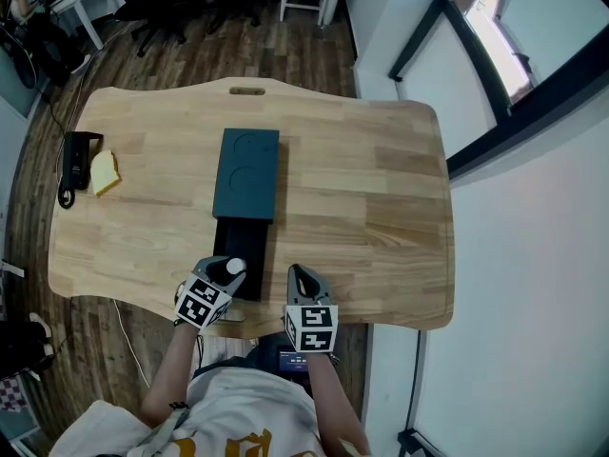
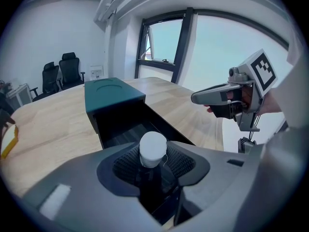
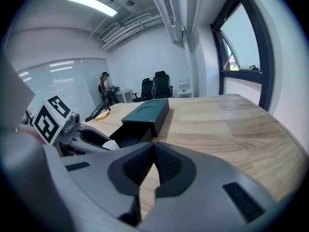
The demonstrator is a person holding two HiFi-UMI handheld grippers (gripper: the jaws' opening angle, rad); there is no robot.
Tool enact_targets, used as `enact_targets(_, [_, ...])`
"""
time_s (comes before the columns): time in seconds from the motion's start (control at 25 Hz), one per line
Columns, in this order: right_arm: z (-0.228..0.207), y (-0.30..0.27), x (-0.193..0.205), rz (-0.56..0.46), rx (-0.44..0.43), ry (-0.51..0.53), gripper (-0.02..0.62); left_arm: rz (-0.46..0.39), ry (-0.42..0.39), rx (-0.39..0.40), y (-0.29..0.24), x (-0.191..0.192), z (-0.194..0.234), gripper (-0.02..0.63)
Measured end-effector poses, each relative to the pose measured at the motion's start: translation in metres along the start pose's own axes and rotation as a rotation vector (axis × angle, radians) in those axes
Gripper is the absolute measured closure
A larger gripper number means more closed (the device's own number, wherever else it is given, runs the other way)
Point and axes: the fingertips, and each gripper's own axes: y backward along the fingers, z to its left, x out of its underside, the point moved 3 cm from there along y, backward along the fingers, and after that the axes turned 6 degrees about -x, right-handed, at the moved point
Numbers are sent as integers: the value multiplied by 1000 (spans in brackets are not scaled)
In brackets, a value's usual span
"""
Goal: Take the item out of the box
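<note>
A dark teal box (image 1: pixel 249 171) lies mid-table, its black drawer (image 1: pixel 243 241) pulled out toward me. My left gripper (image 1: pixel 226 272) is over the drawer's near end. Its pads sit on either side of a white-capped dark item (image 2: pixel 153 148), whose cap stands up between them, so it is shut on it. The drawer's inside (image 2: pixel 126 129) looks dark and its contents are hidden. My right gripper (image 1: pixel 303 279) hovers just right of the drawer by the table's front edge. Its jaws (image 3: pixel 154 151) are shut with nothing between them.
A black device (image 1: pixel 78 158) and a yellow block (image 1: pixel 105 171) lie at the table's left end. The wooden table (image 1: pixel 381 188) has a handle slot (image 1: pixel 247 90) at its far edge. Office chairs (image 1: pixel 162 3) stand behind; a wall with windows runs along the right.
</note>
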Motion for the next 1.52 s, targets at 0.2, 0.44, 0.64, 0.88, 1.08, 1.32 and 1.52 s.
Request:
enact_targets(0.2, [2, 2, 0, -1, 15, 34, 589, 11, 41, 15, -1, -1, 1, 437])
enact_targets(0.44, [5, 4, 0, -1, 23, 53, 589, 3, 87, 5, -1, -2, 5, 439])
enact_targets(0.64, [7, 5, 0, 5, 32, 67, 589, -12, 103, -10, 4, -8, 10, 439])
enact_targets(0.88, [7, 7, -3, 1, 45, 79, 589, -34, 95, -53, 10, -15, 17, 439])
enact_targets(1.08, [6, 10, -15, -42, 59, 85, 589, -63, 118, -65, 17, -24, 21, 439])
enact_targets(1.32, [6, 20, -28, -73, 76, 104, 589, -111, 117, -60, 30, -39, 19, 439])
enact_targets(1.52, [9, 32, -39, -110, 87, 96, 589, -161, 107, -68, 47, -51, 19, 439])
